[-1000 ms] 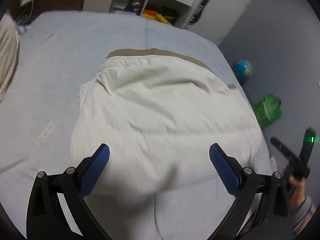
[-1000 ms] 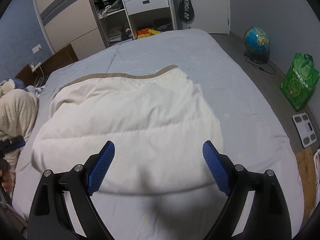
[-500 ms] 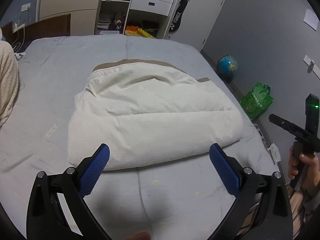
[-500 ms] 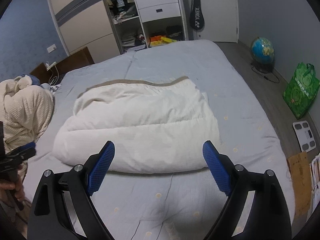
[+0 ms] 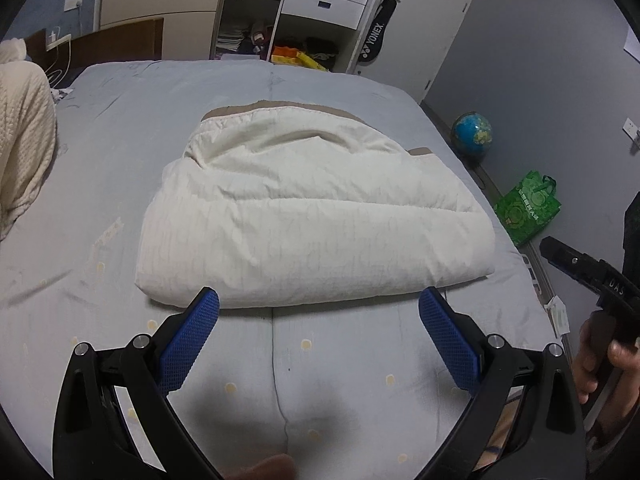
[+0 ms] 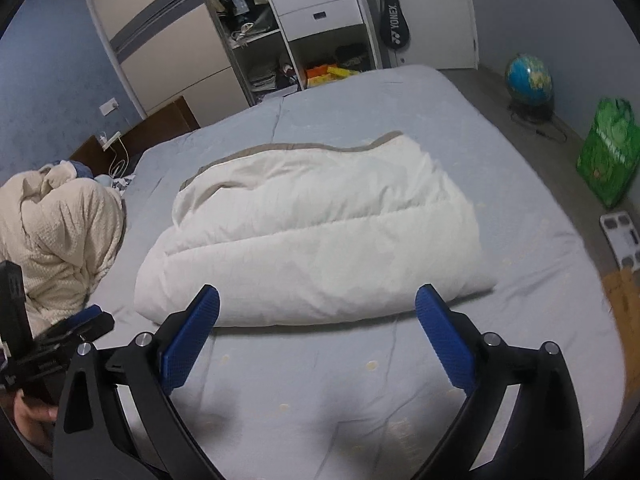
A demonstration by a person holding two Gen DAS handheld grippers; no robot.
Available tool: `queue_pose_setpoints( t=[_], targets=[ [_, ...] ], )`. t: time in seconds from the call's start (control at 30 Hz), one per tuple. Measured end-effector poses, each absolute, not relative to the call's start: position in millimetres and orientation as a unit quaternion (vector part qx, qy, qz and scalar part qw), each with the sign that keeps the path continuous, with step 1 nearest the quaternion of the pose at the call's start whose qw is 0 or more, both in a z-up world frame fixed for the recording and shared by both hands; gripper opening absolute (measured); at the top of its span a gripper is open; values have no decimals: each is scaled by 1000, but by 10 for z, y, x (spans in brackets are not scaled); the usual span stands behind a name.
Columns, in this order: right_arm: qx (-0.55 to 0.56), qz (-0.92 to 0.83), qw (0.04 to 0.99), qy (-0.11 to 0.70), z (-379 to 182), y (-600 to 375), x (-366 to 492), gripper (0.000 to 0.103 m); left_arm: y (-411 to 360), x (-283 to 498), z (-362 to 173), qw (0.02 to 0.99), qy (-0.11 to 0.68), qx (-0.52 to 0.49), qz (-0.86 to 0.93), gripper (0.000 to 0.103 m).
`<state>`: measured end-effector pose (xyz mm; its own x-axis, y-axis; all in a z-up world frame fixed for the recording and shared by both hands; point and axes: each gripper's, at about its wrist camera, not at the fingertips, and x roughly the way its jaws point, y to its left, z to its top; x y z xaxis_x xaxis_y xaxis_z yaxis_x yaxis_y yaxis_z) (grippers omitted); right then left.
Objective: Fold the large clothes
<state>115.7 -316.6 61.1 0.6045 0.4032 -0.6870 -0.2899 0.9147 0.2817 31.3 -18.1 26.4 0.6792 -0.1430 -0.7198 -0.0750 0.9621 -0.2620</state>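
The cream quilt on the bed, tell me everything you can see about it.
The cream quilt is a puffy, padded cover of soft, faintly crinkled fabric, folded into a thick, roughly rectangular bundle with rounded near edges. A tan layer peeks out along its far edge. It lies flat on the grey-blue bed sheet, mid-bed. Neither gripper touches it.

quilt (image 5: 312,216) folded, on middle of bed (image 5: 120,128) | blanket (image 6: 60,240) heaped at bed's left edge | shelves (image 5: 304,12) behind bed | globe (image 6: 528,80), bag (image 6: 608,156), scale (image 6: 622,240) on floor right of bed
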Motion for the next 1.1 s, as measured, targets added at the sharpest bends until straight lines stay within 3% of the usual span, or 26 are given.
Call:
queue_pose_setpoints(
  t=[0.43,1.1],
  targets=[
    [24,190,907,376,384,-2874,896,94,-308,331,4,910,405,-93,-13,96],
    [2,179,894,410,188,-2769,1028,94,-388,416,-75,910,409,-72,-15,96]
  ],
)
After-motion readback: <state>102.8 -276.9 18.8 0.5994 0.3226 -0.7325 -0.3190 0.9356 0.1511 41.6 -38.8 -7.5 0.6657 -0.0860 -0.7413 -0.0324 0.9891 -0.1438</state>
